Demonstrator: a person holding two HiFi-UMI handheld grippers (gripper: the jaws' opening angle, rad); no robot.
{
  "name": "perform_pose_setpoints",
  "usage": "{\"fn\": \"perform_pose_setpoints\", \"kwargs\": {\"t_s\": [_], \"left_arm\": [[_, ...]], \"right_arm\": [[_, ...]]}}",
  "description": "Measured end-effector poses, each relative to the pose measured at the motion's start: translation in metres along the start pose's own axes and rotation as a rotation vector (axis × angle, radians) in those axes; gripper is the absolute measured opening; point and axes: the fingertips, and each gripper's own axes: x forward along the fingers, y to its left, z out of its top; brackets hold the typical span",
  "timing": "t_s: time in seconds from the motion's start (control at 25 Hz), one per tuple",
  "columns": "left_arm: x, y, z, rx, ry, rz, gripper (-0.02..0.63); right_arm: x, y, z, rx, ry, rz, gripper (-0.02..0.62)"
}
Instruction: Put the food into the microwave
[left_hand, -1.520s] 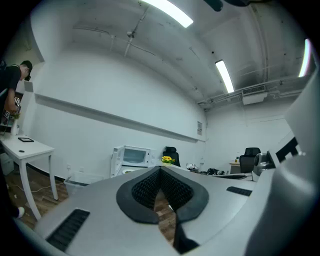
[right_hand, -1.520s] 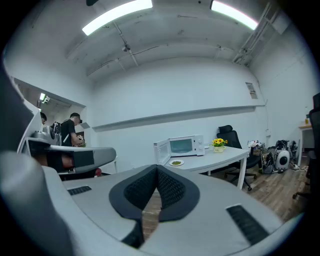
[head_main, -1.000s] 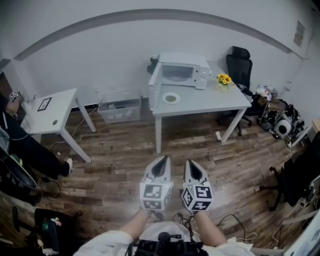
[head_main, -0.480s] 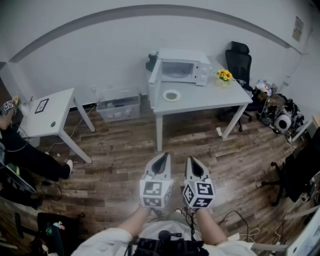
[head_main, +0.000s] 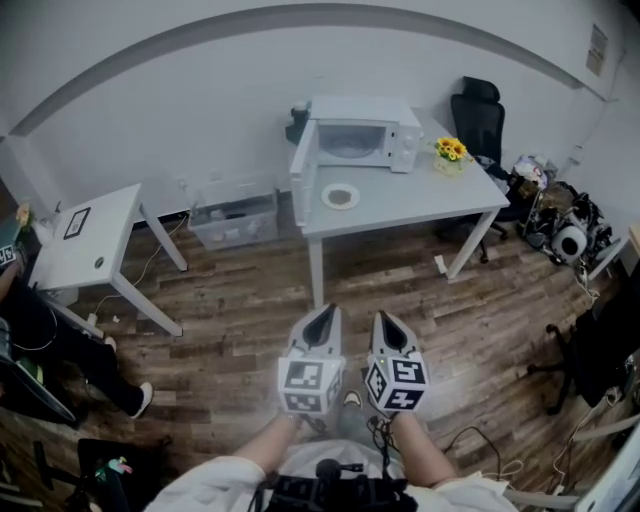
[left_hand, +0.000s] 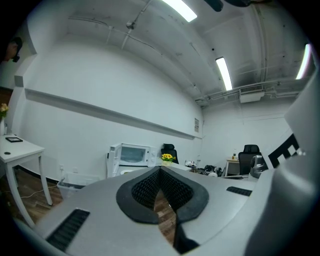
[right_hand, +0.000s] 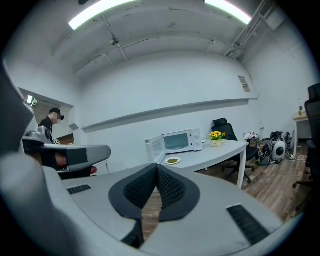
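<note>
A white microwave (head_main: 360, 140) stands on the grey table (head_main: 420, 205) across the room, its door (head_main: 303, 170) swung open to the left. In front of it sits a white plate of greenish food (head_main: 341, 196). My left gripper (head_main: 322, 318) and right gripper (head_main: 385, 325) hang side by side over the wood floor, well short of the table, both shut and empty. From the left gripper (left_hand: 160, 170) the microwave (left_hand: 131, 155) shows far ahead. Beyond the right gripper (right_hand: 157, 167) lie the microwave (right_hand: 180, 141) and the plate (right_hand: 172, 161).
A vase of yellow flowers (head_main: 447, 155) stands on the table's right end, a black office chair (head_main: 478, 125) behind it. A clear plastic bin (head_main: 238, 220) sits on the floor left of the table, then a small white table (head_main: 90, 235). A person (head_main: 30, 330) is at the left edge; gear (head_main: 560, 235) is piled at the right.
The whole view has shifted a little as the grippers are carried toward the table. Both stay shut, side by side. The person at the left edge has moved lower in the frame.
</note>
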Motion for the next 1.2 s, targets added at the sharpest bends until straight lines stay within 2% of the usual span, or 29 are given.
{"fn": "perform_pose_setpoints", "kwargs": {"t_s": [0.48,0.96,1.2], "left_arm": [[0.1,0.012,0.018,-0.025,-0.001,0.052,0.009],[0.166,0.015,0.016,-0.046,0.024,0.086,0.009],[0.195,0.019,0.015,-0.052,0.032,0.116,0.009]], "right_arm": [[0.085,-0.054,0.034,-0.026,0.037,0.029,0.017],[0.138,-0.099,0.047,-0.028,0.074,0.043,0.017],[0.161,-0.109,0.055,-0.022,0.067,0.098,0.017]]}}
